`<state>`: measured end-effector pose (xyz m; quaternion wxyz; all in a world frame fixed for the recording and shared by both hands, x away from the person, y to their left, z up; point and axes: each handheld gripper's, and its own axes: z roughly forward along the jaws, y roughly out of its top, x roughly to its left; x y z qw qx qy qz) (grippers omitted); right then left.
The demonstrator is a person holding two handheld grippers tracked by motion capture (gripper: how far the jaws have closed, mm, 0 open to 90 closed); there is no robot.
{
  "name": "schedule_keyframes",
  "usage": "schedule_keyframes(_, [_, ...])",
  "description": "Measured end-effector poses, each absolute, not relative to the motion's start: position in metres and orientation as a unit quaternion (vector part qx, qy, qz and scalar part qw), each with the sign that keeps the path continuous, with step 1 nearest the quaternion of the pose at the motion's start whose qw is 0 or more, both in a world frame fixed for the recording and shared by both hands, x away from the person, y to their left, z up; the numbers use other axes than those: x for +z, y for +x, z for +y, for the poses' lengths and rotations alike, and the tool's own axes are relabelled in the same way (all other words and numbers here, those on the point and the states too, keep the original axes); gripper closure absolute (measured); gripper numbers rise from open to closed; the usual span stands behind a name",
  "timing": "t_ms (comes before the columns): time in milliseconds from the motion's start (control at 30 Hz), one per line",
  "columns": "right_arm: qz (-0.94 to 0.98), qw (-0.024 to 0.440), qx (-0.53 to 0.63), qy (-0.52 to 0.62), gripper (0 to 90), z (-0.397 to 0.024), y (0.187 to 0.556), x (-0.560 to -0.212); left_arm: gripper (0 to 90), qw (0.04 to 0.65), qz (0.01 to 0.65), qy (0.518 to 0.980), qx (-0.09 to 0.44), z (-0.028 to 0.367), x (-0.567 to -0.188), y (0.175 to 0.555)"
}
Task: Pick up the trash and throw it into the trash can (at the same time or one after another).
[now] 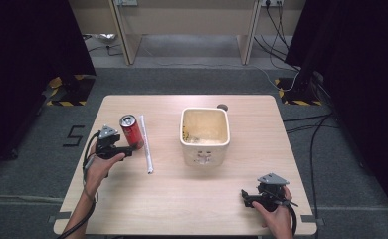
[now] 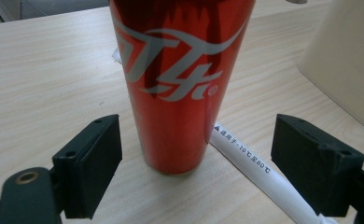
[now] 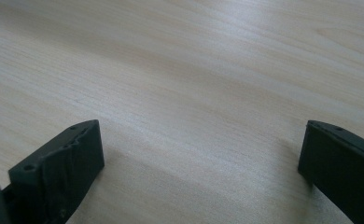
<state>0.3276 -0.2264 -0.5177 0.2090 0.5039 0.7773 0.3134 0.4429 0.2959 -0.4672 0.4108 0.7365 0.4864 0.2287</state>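
Note:
A red soda can (image 1: 131,131) stands upright on the wooden table (image 1: 182,199), left of the middle. My left gripper (image 1: 126,150) is just in front of it and open. In the left gripper view the can (image 2: 178,88) rises between the two wide-apart jaws, touching neither. A white tube (image 1: 146,144) with printed text lies flat right of the can, and its end (image 2: 255,170) runs behind the can's base. My right gripper (image 1: 245,197) rests near the front right of the table, open, with bare wood (image 3: 194,102) between its jaws.
A cream square tub (image 1: 205,135) stands open-topped in the middle of the table, its wall (image 2: 348,60) at the right of the left gripper view. A small dark disc (image 1: 222,106) lies at the far edge. Cables cross the floor beyond.

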Motion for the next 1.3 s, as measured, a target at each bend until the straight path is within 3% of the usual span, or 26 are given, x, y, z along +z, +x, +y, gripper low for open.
schedule_keyframes(900, [0.777,0.208,0.313,0.504,0.2,-0.226,0.327,-0.518,16.6,0.416,0.491,0.729,0.234,0.291,-0.467,0.468])
schedule_keyframes(1167, [0.778,0.208,0.313,0.503,0.2,-0.227,0.328,-0.518,21.9,0.419,0.493,0.728,0.226,0.289,-0.471,0.475])
schedule_keyframes(1300, [0.778,0.21,0.314,0.502,0.2,-0.226,0.328,-0.518,29.1,0.416,0.491,0.73,0.229,0.288,-0.472,0.477])
